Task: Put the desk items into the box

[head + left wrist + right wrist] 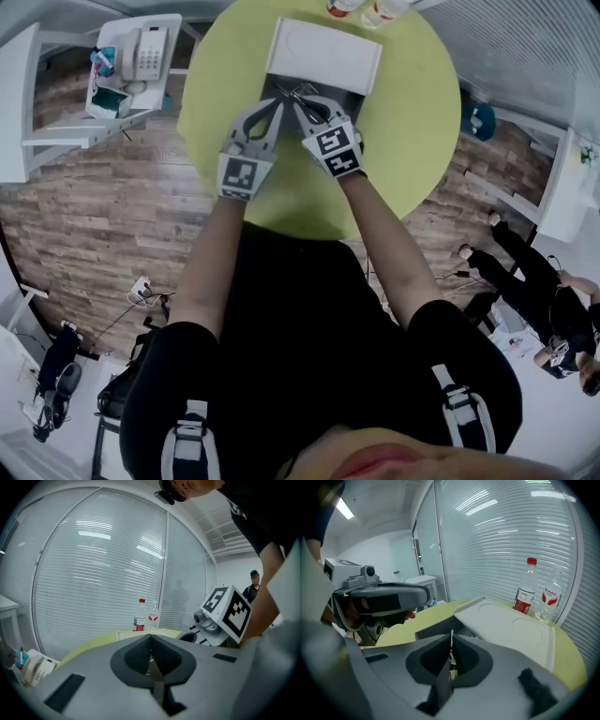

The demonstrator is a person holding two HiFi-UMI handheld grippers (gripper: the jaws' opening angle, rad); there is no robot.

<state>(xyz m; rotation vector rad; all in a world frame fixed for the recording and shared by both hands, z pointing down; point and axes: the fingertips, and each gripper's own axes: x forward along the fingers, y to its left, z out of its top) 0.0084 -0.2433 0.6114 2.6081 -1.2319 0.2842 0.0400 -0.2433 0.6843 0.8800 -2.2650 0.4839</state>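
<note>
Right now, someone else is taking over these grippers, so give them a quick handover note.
Left gripper: jaws together, nothing identifiable between them.
Right gripper: shut on a thin pale item, its kind unclear.
Both hang over the open box on the green table.
Done: box contents cannot be made out.
Left: probably release the item into the box; only two bottles stand elsewhere on the table.

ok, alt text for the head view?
Seen from above, a person holds the left tongs and right tongs tip to tip, both shut, over an open box on a round green table. Two bottles stand beyond the box; a phone sits on a side table at left.
</note>
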